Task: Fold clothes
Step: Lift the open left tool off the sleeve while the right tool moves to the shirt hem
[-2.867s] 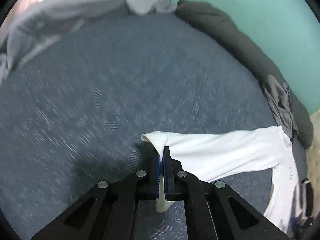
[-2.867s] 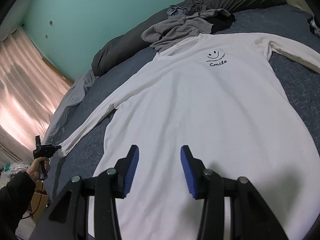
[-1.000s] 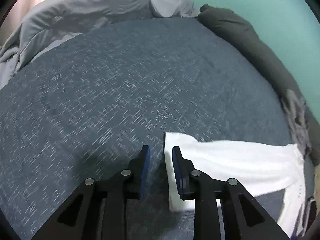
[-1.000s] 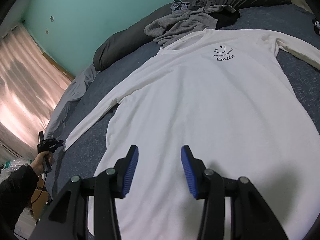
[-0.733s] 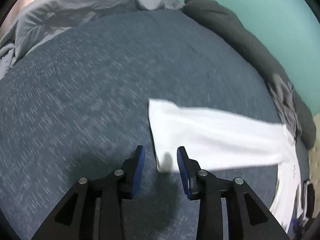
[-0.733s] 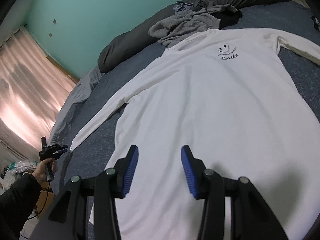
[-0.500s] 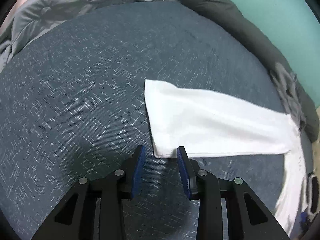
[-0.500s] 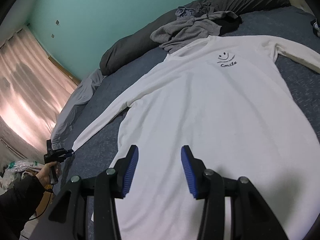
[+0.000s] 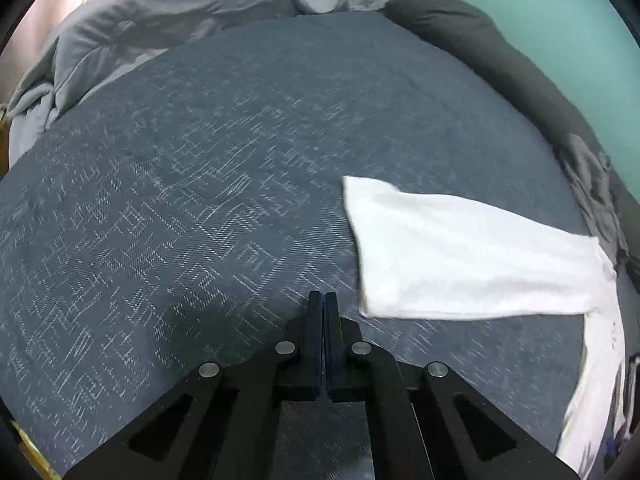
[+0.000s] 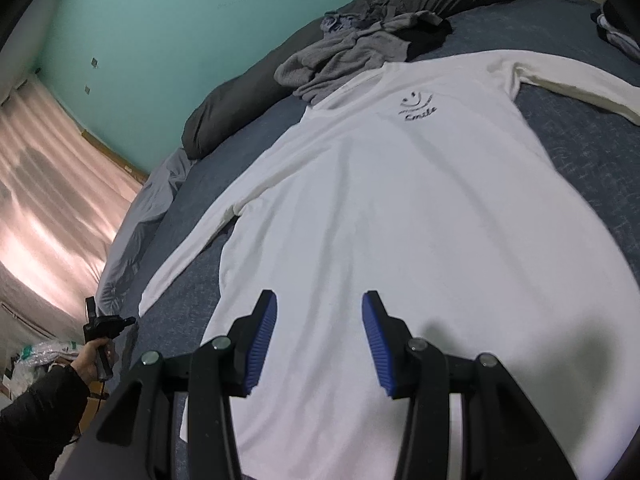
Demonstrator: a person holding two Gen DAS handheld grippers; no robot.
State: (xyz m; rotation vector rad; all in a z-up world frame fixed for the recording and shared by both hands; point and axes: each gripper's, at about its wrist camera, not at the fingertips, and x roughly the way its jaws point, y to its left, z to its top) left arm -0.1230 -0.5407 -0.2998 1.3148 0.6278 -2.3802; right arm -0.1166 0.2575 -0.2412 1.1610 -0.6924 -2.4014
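Observation:
A white long-sleeved shirt (image 10: 400, 220) with a small smile print lies flat, front up, on the blue bed cover (image 10: 592, 148). Its left sleeve (image 9: 460, 256) stretches out straight, the cuff end lying flat just right of my left gripper (image 9: 323, 300). That gripper is shut with nothing between its pads and hovers over bare cover. In the right wrist view the left gripper (image 10: 108, 324) shows small, beside the cuff. My right gripper (image 10: 320, 320) stands open above the shirt's lower body and holds nothing.
A crumpled grey duvet (image 9: 160, 20) lies at the bed's far side. A long dark pillow (image 9: 480, 48) runs along the teal wall, with a heap of grey clothes (image 10: 352, 56) by the shirt's collar. A person's hand (image 10: 94, 360) in a dark sleeve holds the left gripper near pink curtains (image 10: 48, 200).
The left gripper let go of the sleeve cuff, drew off to its left side, and its jaws have shut empty. The sleeve now lies flat. The right gripper stayed open over the shirt.

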